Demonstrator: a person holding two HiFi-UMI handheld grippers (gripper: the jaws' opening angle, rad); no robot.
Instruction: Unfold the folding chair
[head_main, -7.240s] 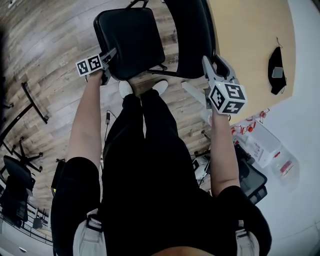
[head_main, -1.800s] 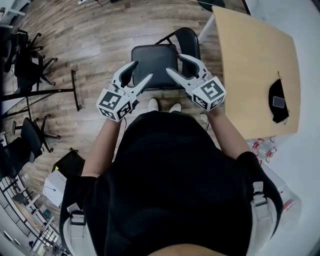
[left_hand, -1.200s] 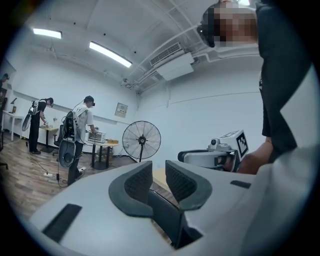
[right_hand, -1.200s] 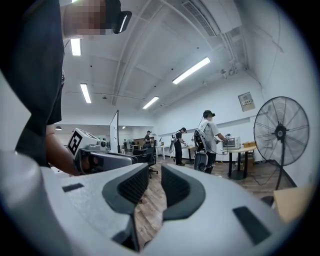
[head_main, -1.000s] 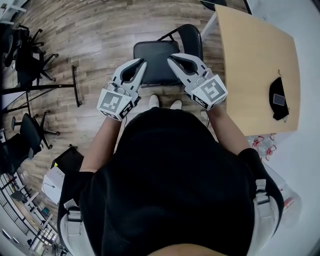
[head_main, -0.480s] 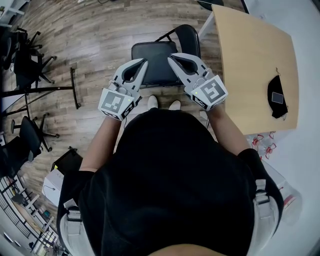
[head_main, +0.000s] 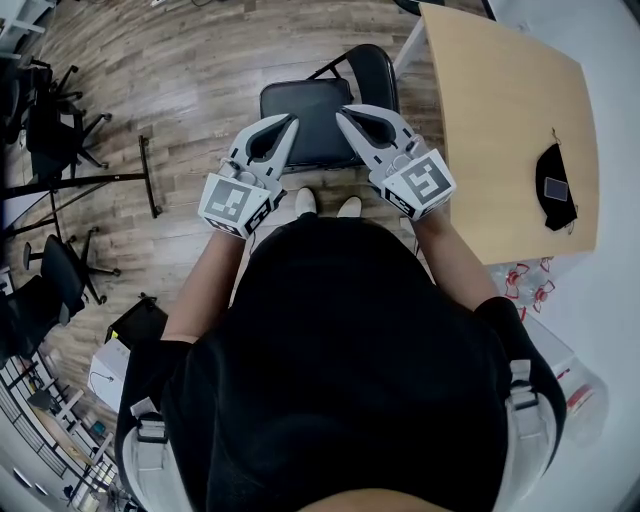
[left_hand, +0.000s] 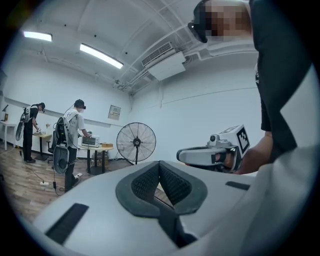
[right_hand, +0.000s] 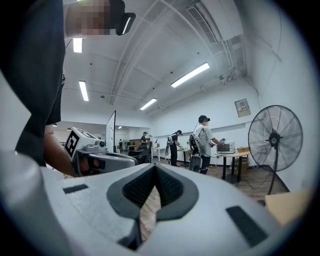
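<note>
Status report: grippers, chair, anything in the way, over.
Left gripper and right gripper shut, both empty. Folding chair unfolded, upright on floor. Table close beside it; nothing blocking.

The person wears a black short-sleeved top (head_main: 350, 380), with white shoes (head_main: 305, 202) showing at its twelve o'clock and pale buckled harness straps (head_main: 519, 400) at four and eight o'clock. The left gripper (head_main: 291, 119) and right gripper (head_main: 341, 112) are light-grey shells with black ribbed pads (left_hand: 175, 185). Each bears a black-and-white marker cube (head_main: 235, 203).
</note>
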